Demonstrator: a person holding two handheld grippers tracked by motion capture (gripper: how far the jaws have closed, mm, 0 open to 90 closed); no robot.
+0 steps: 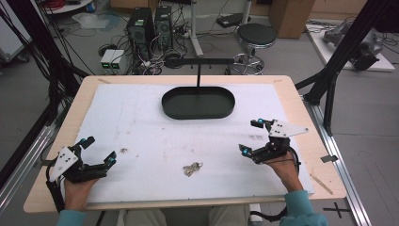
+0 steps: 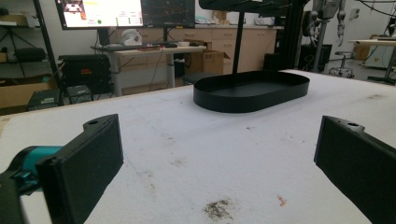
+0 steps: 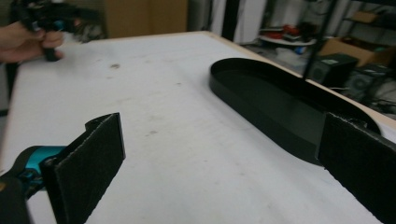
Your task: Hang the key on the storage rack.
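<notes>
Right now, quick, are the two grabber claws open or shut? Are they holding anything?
Left gripper: open, holding nothing.
Right gripper: open, holding nothing.
The keys lie untouched on the table between them.

One camera overhead, one riding low on each gripper.

The high view looks forward and down over the whole table (image 1: pixel 291 94). The left gripper view skims the white mat from close above, facing the black tray (image 2: pixel 252 91). The right gripper view sits just as low, angled across that same tray (image 3: pixel 280 100), which all three share.
</notes>
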